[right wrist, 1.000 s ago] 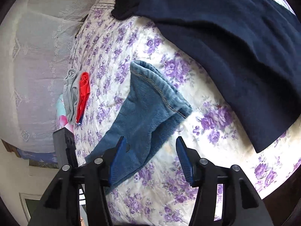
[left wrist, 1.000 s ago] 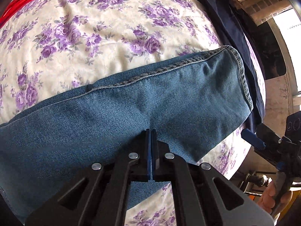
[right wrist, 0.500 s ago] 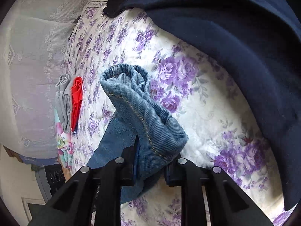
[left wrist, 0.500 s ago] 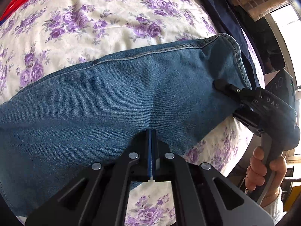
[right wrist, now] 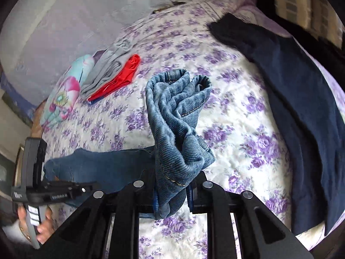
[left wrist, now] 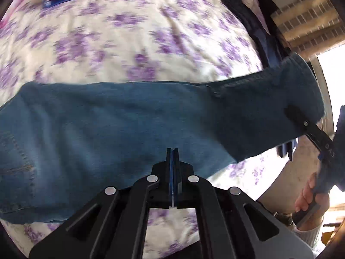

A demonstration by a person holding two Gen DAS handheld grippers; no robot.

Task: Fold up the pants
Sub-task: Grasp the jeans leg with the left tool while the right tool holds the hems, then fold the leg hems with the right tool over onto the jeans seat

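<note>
Blue denim pants (left wrist: 133, 125) stretch across a floral bedspread (left wrist: 120, 49). My left gripper (left wrist: 172, 157) is shut on the near edge of the pants. My right gripper (right wrist: 172, 192) is shut on the bunched leg end of the pants (right wrist: 176, 116), which stands up lifted off the bed. In the left wrist view the right gripper (left wrist: 301, 118) pinches the raised leg end at the right. In the right wrist view the left gripper (right wrist: 90, 188) shows at the lower left on the rest of the pants (right wrist: 97, 166).
A dark navy garment (right wrist: 297, 99) lies spread at the bed's right side. A pile of folded clothes, grey and red (right wrist: 112, 75) with a tie-dye piece (right wrist: 64, 92), sits at the far left of the bed. A window (left wrist: 336, 69) lies beyond the right edge.
My right gripper has lifted the leg end up off the bed. My left gripper still holds the near edge and has pulled back, so more of the pants and bed show.
</note>
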